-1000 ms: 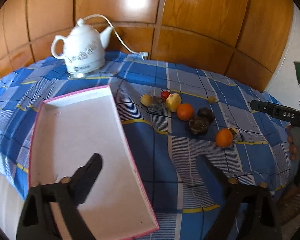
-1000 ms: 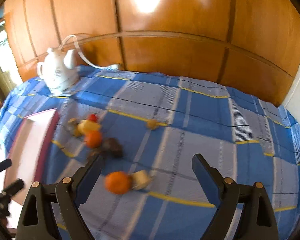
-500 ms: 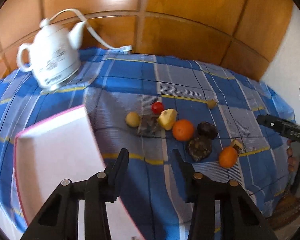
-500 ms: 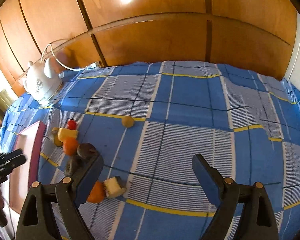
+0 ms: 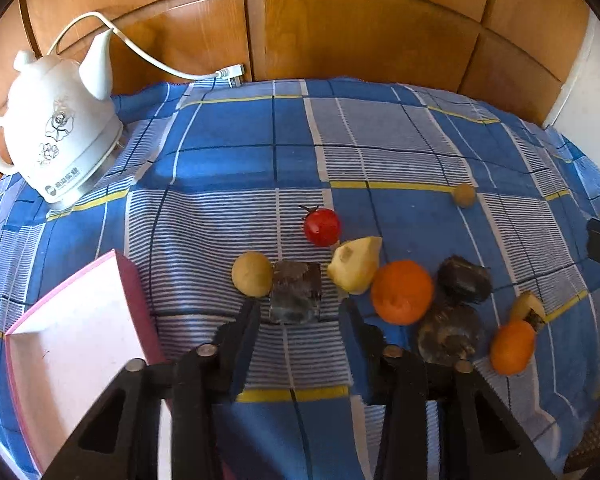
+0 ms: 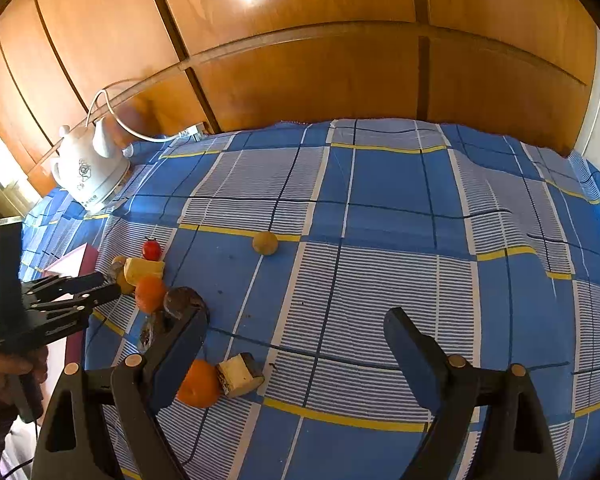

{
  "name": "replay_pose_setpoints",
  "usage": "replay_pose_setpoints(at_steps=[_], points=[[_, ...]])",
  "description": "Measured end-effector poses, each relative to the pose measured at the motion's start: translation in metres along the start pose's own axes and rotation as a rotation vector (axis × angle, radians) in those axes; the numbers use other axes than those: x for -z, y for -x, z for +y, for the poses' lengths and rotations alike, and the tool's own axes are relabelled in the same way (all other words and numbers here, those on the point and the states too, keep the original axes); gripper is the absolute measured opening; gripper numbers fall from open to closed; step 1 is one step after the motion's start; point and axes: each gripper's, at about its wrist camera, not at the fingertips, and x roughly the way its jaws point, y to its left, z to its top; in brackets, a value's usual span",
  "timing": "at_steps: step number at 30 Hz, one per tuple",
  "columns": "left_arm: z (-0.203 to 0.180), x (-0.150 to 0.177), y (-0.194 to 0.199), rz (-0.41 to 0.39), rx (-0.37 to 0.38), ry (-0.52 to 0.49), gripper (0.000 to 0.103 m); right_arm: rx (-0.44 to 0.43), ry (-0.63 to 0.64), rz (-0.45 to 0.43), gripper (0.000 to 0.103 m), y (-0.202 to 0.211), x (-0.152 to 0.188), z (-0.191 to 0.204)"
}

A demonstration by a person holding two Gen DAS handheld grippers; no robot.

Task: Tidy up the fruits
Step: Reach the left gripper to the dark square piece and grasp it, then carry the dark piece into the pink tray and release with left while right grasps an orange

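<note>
Since a second ago my left gripper (image 5: 298,312) has swung right, away from the pink-edged white tray (image 5: 80,320) and over the fruit cluster, and its jaws have just been closing: they now stand narrowed, as close as they get, with the near edge of a dark square chunk (image 5: 296,292) just beyond their tips. Nothing is pinched between them that I can see. My right gripper (image 6: 296,332) has hardly shifted in the last half second; its jaws are spread wide and empty above the cloth.

Fruit lies loose on the surface, none of it in the tray. Left of the dark chunk and touching it sits a small yellowish round fruit (image 5: 252,274); beyond it a cherry tomato (image 5: 321,227) with its stem; to the right a pale yellow wedge (image 5: 356,266), then an orange (image 5: 402,292), two dark wrinkled fruits (image 5: 464,280), a second orange (image 5: 513,346) beside a small cut piece (image 5: 529,308). One small tan fruit (image 5: 464,195) lies apart, farther off to the right.

My surface wears a blue checked cloth (image 5: 380,152) with yellow and white lines. At the far left stands a white ceramic electric kettle (image 5: 56,136) with a flower print, its cord (image 5: 160,66) trailing along wooden wall panels (image 5: 340,20).
</note>
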Motion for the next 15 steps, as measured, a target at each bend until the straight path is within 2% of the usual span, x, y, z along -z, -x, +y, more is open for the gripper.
replay_pose_setpoints(at_steps=[2, 4, 6, 8, 15], points=[[0.000, 0.000, -0.002, -0.010, -0.002, -0.001, 0.027, -0.010, -0.005, 0.005, 0.089, -0.001, 0.000, 0.000], [0.001, 0.003, 0.000, -0.027, 0.009, 0.006, 0.026, -0.023, -0.016, 0.014, 0.078, -0.003, 0.000, -0.001], [0.003, 0.006, 0.003, -0.041, 0.023, 0.026, 0.026, -0.052, -0.040, 0.038, 0.057, -0.007, 0.000, -0.004], [0.007, 0.012, 0.011, -0.060, 0.040, 0.051, 0.026, -0.092, -0.055, 0.069, 0.047, -0.011, 0.001, -0.005], [0.009, 0.031, 0.042, -0.115, 0.096, 0.077, 0.026, -0.145, 0.047, 0.152, 0.045, -0.025, 0.012, 0.019]])
